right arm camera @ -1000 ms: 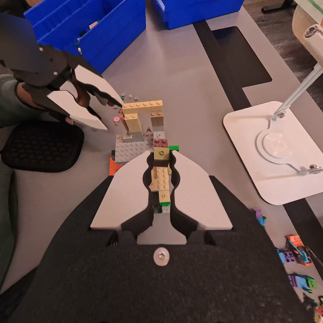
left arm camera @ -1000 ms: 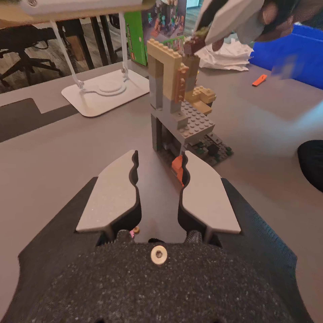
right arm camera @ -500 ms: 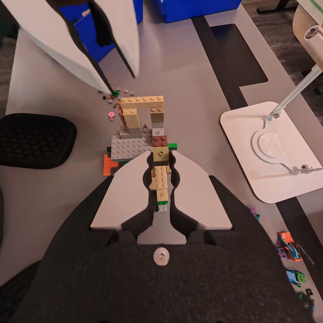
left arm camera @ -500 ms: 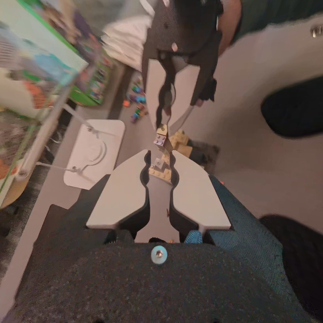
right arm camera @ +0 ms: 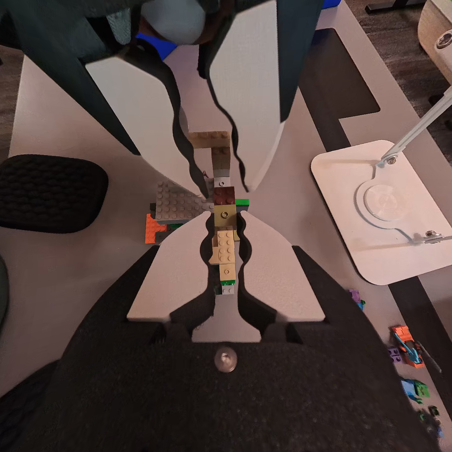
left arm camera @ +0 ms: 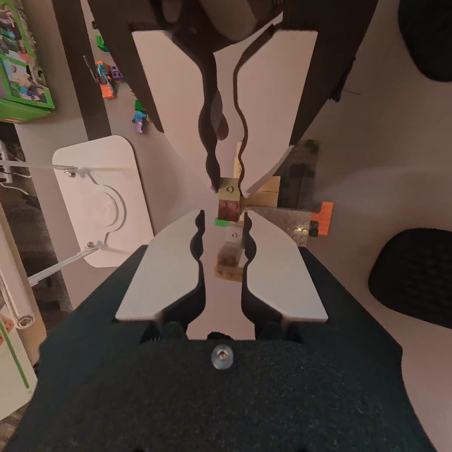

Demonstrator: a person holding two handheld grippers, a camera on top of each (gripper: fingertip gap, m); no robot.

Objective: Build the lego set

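The lego model stands on the grey table, with a grey studded plate [right arm camera: 176,203], an orange plate [right arm camera: 152,228] and a tan arch [right arm camera: 210,139]. My right gripper [right arm camera: 226,214] is shut on the olive brick [right arm camera: 225,215] at the top of the model's column. Tan bricks [right arm camera: 226,247] lie between its fingers. My left gripper [left arm camera: 223,214] is open and points down at the model from the opposite side. Its tips straddle the dark red brick [right arm camera: 223,195] next to the olive brick [left arm camera: 228,190] without closing on it. The two grippers' tips almost meet.
A white stand base [right arm camera: 391,220] lies right of the model. Black pads [right arm camera: 49,193] [left arm camera: 415,276] lie on the other side. Loose small lego figures and parts [right arm camera: 406,347] sit near the right table edge. A green lego box [left arm camera: 19,73] stands beyond them. The grippers are tip to tip, or close to it. The grey studded plate [right arm camera: 176,203] is about 6 cm from my left fingertips.
My left gripper has swung from low beside the model to above it, facing the right gripper, tips either side of the dark red brick. The right gripper keeps its hold.
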